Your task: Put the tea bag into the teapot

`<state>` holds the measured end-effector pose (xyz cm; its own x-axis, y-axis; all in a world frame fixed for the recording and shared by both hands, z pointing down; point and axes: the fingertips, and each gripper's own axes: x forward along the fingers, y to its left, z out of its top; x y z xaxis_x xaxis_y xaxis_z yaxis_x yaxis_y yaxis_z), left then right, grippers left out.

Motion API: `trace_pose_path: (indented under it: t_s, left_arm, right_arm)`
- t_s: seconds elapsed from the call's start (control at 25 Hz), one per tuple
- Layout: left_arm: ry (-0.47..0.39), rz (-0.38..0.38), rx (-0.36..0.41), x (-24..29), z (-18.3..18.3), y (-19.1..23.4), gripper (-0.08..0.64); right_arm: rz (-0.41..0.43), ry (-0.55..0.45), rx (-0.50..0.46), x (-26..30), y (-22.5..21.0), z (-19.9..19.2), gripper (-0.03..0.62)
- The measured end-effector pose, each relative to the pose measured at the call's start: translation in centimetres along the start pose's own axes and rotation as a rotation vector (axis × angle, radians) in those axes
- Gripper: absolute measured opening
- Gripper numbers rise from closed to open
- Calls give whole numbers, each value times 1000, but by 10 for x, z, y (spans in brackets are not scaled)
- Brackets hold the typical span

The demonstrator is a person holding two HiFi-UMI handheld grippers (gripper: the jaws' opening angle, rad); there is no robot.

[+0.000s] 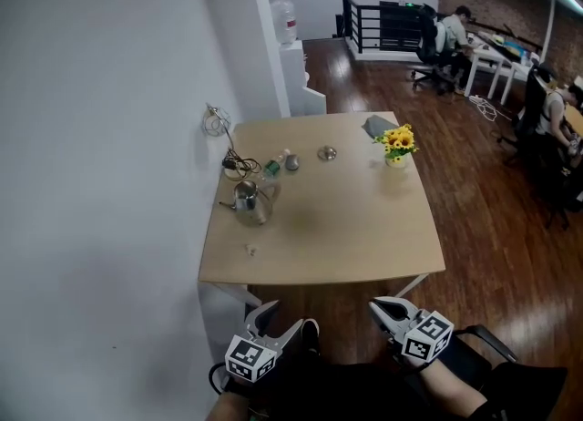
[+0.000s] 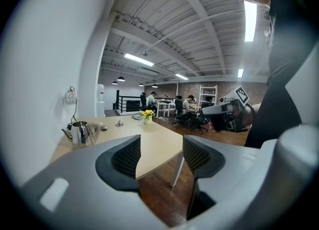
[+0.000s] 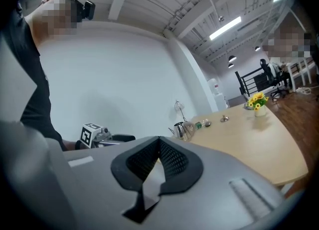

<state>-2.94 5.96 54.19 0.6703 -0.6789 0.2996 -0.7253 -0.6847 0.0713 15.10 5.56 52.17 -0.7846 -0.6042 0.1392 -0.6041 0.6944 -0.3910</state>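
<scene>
A steel teapot [image 1: 246, 199] stands near the left edge of the wooden table [image 1: 346, 228]; it also shows in the left gripper view as the teapot [image 2: 79, 133] and in the right gripper view as the teapot [image 3: 182, 130]. A small pale scrap, perhaps the tea bag [image 1: 249, 249], lies near the table's front left corner. My left gripper [image 1: 278, 317] hangs below the table's front edge, open and empty [image 2: 162, 149]. To its right, my right gripper [image 1: 387, 308] is also short of the table, its pads meeting at the tips with nothing between them [image 3: 159, 144].
A round metal lid [image 1: 327, 153], a small bottle [image 1: 273, 167] and a vase of yellow flowers [image 1: 397, 144] stand toward the far side of the table. A cable [image 1: 235, 162] runs down the white wall on the left. People sit at desks at the far right.
</scene>
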Motion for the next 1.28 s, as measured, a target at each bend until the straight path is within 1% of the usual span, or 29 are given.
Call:
trace_pose_path:
  t_s: [0.24, 0.36, 0.48, 0.64, 0.8, 1.0, 1.12, 1.28]
  left_arm:
    - [10, -8, 20, 30, 2, 56, 261]
    - [19, -13, 17, 42, 3, 91, 259]
    - [24, -15, 23, 53, 5, 128, 259]
    - [33, -41, 35, 67, 12, 172, 259]
    - [20, -57, 45, 76, 16, 210, 256]
    - [23, -69, 49, 86, 16, 234, 256]
    - [47, -74, 60, 93, 10, 244, 256]
    - [61, -77, 50, 100, 7, 252, 256]
  right_arm:
    - [-16, 15, 9, 48, -29, 11, 8]
    - [-31, 13, 13, 80, -44, 24, 8]
    - [-41, 15, -5, 114, -54, 37, 8]
    - [-71, 16, -2, 153, -70, 54, 8]
    - [-100, 12, 3, 182, -80, 63, 8]
    - [-127, 14, 16, 200, -90, 67, 8]
    - [-137, 20, 20, 209, -97, 67, 8]
    - [-138, 27, 21, 218, -105, 70, 8]
